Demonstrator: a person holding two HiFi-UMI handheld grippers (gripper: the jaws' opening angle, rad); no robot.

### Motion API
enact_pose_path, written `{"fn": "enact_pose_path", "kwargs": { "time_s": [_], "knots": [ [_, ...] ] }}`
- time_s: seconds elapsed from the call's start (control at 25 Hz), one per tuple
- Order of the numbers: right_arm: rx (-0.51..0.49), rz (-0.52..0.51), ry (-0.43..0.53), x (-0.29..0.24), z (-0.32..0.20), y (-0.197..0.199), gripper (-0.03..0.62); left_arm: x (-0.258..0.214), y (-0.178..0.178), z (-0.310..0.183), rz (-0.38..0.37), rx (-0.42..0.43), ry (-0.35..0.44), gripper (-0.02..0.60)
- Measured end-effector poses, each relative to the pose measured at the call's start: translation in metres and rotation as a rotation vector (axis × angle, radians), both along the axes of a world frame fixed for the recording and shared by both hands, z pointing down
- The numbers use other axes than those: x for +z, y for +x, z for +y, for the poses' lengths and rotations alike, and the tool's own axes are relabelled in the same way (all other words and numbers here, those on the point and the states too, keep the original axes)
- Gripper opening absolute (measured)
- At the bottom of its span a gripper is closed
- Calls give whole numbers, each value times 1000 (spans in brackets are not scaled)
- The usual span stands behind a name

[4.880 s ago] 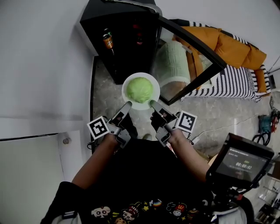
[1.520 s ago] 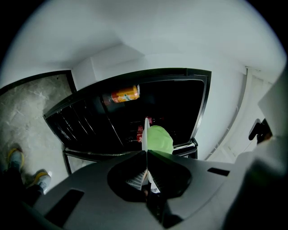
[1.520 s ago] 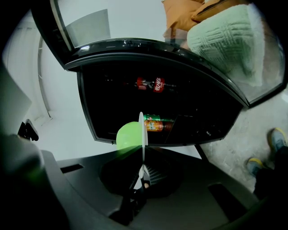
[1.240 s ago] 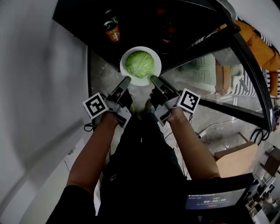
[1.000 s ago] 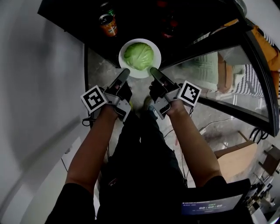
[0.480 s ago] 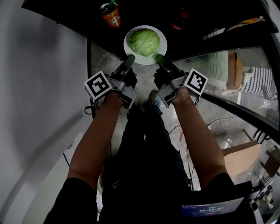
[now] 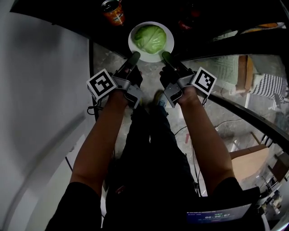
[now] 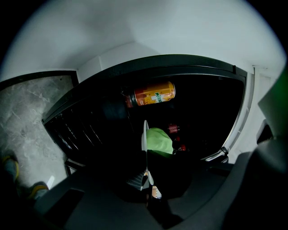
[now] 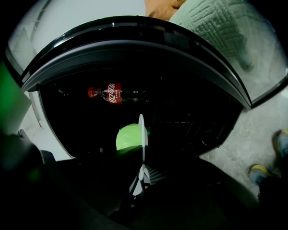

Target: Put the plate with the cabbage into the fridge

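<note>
Left claw was clamped on the near-left rim of the plate, and right claw on the near-right rim. Both gripper views showed the rim edge-on between closed jaws, with nothing else in them.

The plate sat roughly level at top centre of the head view, carried in the air at the mouth of the fridge with the cabbage in its middle. Couldn't tell if it was over a shelf yet.

Handling, my read:
- Plate looked stiff and glazed, so probably slick and breakable.
- Only thin rim was pinched, so grip margin looked small.
- Cabbage was round, loose and likely the heavy part, so any tilt could roll it off.
- Two near-side holds left the far side unsupported. Best to keep both claws level and moving together.
- Rim was the only sensible place to hold.

Clearances:
- Orange can stood just up-left of the plate, near but not touching.
- A red-label bottle lay further in, upper left of the right gripper view.
- Between the two there was dark open room straight ahead. Shelf wires showed faintly in the gripper views, but their height relative to the plate was unclear.
- Glass door swung open along the right of the frame, close to the right forearm.
- Stone floor lay below the claws.
</note>
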State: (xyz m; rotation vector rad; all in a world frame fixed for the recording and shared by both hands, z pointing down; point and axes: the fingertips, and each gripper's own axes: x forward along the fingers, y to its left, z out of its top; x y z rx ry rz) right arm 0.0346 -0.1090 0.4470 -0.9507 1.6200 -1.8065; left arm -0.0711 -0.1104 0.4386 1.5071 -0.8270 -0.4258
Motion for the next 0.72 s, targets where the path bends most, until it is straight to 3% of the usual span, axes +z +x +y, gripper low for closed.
{"fn": "enact_pose_path", "kwargs": {
  "time_s": [0.24, 0.52, 0.72],
  "knots": [
    [10, 3, -7, -2, 0, 0, 20, -7, 4, -2, 39, -12, 5, 11],
    [18, -3, -9, -5, 0, 1, 20, -6, 0, -1, -13, -7, -1, 11],
    [15, 0, -1, -3, -2, 1, 20, -4, 1, -1, 11, -21, -14, 11]
  ]
}}
